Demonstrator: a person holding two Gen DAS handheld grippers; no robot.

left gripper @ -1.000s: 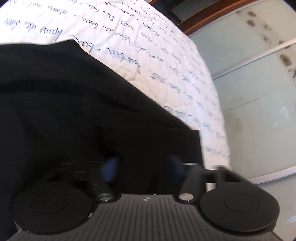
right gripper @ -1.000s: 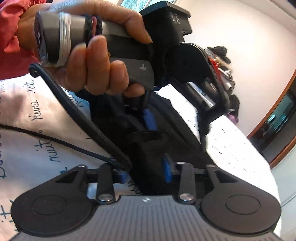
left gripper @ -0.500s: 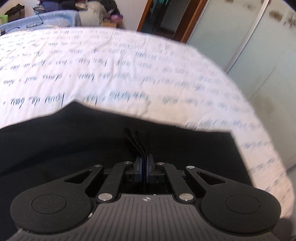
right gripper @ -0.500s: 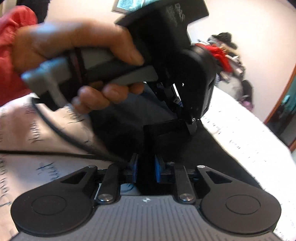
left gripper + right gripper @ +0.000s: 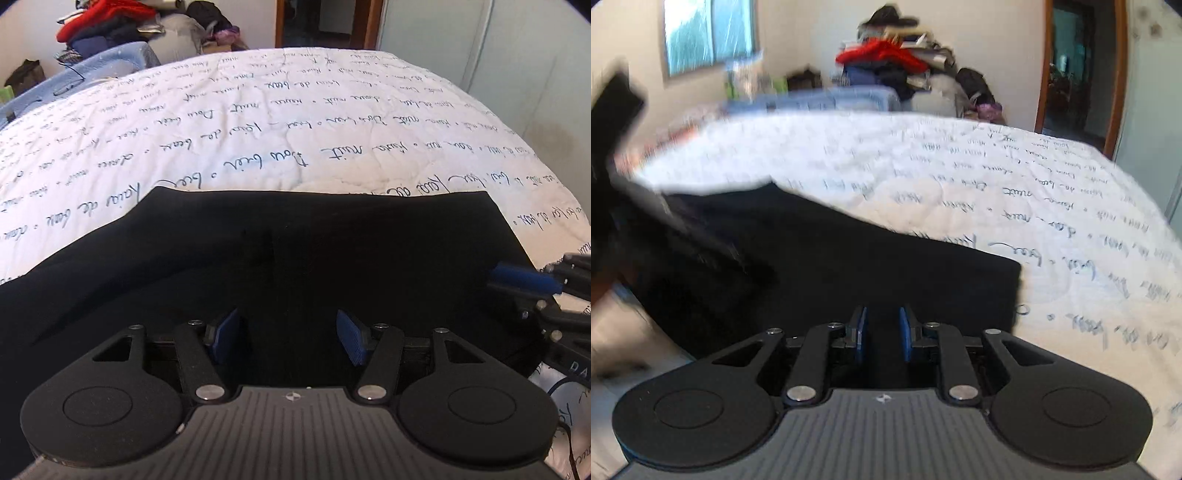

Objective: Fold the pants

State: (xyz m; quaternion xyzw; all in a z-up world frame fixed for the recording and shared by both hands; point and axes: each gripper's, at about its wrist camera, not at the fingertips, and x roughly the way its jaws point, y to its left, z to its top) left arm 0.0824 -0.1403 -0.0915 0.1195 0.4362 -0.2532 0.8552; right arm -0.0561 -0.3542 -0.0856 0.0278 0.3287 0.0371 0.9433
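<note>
A bed [image 5: 332,122] fills both views, covered by a white quilt printed with lines of dark handwriting. Beyond its far edge a heap of clothes [image 5: 890,59] with something red on top leans against a pale wall, a window [image 5: 709,29] sits to the left of it, and a wood-framed doorway [image 5: 1078,70] opens to the right.

The black pants [image 5: 314,251] lie flat on the quilt directly ahead of and beneath both claws, a broad dark panel with a straight far edge and a squared corner on the right.

The left claw [image 5: 288,338] points steeply down over the cloth, its blue pads [image 5: 351,341] well apart and opening, with nothing pinched between them. The right claw [image 5: 880,334] reaches in from the right of the left one, near the pants' right edge; its jaws stand narrowly parted, and whether fabric is caught between them cannot be told. Its view is blurred on the left.
</note>
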